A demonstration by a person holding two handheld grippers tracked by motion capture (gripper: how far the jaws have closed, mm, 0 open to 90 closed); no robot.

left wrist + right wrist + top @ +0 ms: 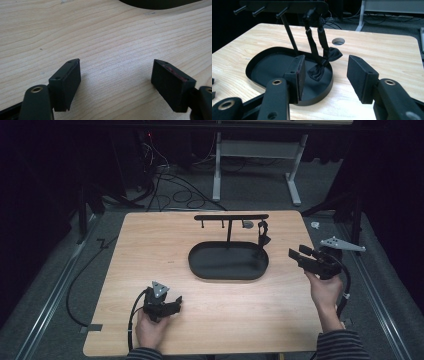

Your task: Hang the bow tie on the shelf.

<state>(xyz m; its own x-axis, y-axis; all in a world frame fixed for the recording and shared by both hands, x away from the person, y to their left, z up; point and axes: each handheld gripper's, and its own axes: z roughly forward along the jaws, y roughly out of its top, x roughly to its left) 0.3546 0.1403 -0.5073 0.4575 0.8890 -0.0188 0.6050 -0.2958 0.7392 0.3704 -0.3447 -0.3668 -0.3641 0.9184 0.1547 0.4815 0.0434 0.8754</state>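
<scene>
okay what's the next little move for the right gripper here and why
Probably ease the right gripper forward until its open jaws straddle the black bow tie. The tie hangs from the stand over the tray, straight ahead between the jaws but beyond them, so nothing is gripped yet.

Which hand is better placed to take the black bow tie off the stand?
The right. Its tongs stand open and point straight at the bow tie hanging from the stand over the tray. The left tongs, also open, sit low over bare table, nearer the person.
</scene>
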